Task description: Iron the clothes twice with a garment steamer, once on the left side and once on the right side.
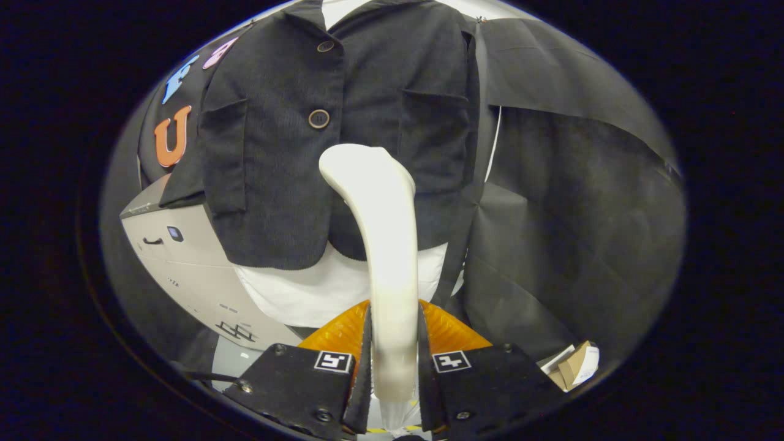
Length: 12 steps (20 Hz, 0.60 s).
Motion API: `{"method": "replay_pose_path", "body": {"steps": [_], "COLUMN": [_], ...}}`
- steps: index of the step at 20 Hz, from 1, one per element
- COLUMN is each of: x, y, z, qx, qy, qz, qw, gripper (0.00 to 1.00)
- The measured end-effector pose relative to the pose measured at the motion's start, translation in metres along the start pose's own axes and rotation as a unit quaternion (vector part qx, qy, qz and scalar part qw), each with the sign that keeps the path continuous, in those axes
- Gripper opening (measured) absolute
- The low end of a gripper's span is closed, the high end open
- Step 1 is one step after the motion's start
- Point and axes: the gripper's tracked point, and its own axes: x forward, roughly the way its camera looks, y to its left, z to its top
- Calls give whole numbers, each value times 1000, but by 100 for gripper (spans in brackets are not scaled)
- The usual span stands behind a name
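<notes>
- Dark jacket (343, 135) hangs buttoned on a form, well beyond the fingers, over a white underlayer (318, 294) that shows below its hem. Big target, but both sides are unstruck from what I can see — risk: the passes land on the same half if the line of buttons isn't used as the divider.
- Black cloth wall (569, 202) hangs just beside the jacket's edge, draped and loose. A wide sweep on that side could brush or snag it instead of the garment.
- Grey appliance body (184, 257) sits beside and below the jacket's other sleeve. Swinging low on that side could knock the steamer into it.
- Garment steamer (383, 245) — its cream handle runs up between the fingers, its head curving toward the jacket front below the lower button (318, 119). I can't tell whether the head touches the fabric yet; too far off means no steaming, pressed hard means bunching the hem.
- Gripper (392, 355) is clamped on the steamer's handle, both fingers pressing its sides. Handle looks smooth and rounded, so it could twist or slide in the clamp mid-stroke, turning the head off the cloth.
- Orange part (453, 334) sits just behind the fingers, below the white layer — can't tell what it is.
- Small cardboard box (576, 364) lies low beside the wall; minor clutter, only matters if the gripper drops low.
</notes>
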Motion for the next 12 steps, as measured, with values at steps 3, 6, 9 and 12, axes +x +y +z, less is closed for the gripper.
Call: {"method": "replay_pose_path", "body": {"steps": [3,6,9,12], "x": [0,-1,-4,-6], "y": [2,2,2,1], "z": [1,2,1,2], "qx": [4,8,13,14], "qy": [4,5,10,14], "qz": [3,6,11,19], "qw": [1000,1000,1000,1000], "gripper": [35,35,35,35]}}
